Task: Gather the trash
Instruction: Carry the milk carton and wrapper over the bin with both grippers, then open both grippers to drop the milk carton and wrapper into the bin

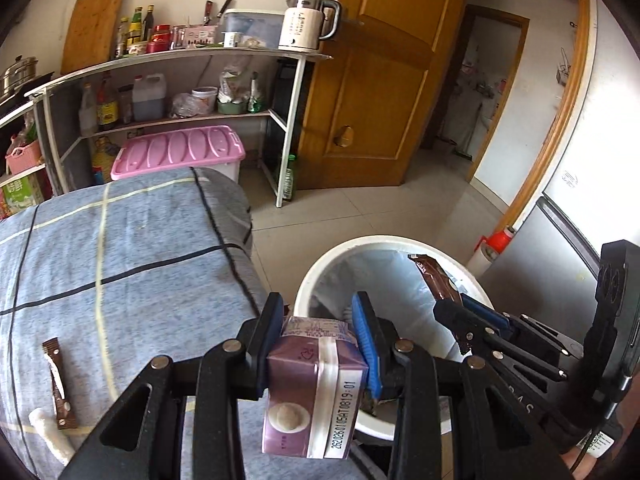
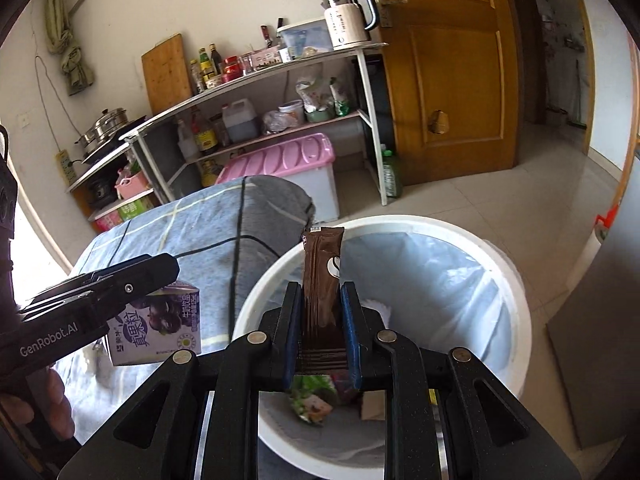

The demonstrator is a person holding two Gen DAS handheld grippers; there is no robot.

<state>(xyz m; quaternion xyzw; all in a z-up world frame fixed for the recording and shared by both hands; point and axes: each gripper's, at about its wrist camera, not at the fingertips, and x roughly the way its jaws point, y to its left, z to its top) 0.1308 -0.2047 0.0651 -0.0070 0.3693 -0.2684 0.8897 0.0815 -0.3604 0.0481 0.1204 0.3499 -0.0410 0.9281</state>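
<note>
Left gripper [image 1: 318,344]: clamped on purple milk carton [image 1: 316,384]. Right gripper [image 2: 320,328]: clamped on brown sachet [image 2: 322,292], above white bin [image 2: 516,300]. Second sachet [image 1: 59,386]: blue-cloth surface [image 1: 140,256], 8 o'clock of carton.

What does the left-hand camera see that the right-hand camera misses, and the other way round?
Only the left wrist view shows a brown sachet and a white scrap lying on the blue checked cloth.

Only the right wrist view shows the scraps at the bottom of the white bin.

Both show the left tongs clamping a purple carton, the right tongs clamping another brown sachet, and the bin.
</note>
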